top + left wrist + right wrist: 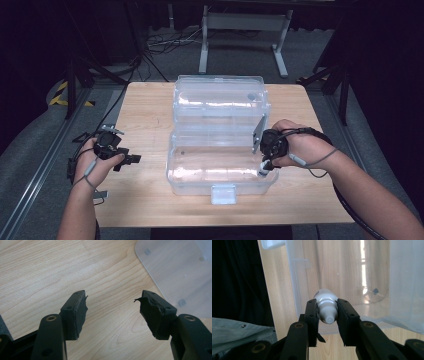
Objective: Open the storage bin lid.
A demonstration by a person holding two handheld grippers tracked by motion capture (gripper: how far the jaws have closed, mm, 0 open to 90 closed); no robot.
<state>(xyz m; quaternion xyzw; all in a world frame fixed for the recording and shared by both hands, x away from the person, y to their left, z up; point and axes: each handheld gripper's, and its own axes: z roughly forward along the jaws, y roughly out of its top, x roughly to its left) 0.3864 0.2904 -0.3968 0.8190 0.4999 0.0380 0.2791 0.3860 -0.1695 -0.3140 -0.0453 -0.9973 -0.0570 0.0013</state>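
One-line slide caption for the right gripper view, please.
Right tool shut on a small white bottle, at the open clear box.

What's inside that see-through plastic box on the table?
The clear box looks empty; the wooden table shows through it. A small white bottle, held in the right gripper, sits at its right rim.

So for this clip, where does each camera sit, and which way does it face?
High view: above the person's side, looking forward and down at the light wooden table and clear plastic box; both forearms enter from below.
Left gripper view: on the left gripper, facing the tabletop.
Right gripper view: on the right gripper, holding a small white bottle.
Shared: table, box.
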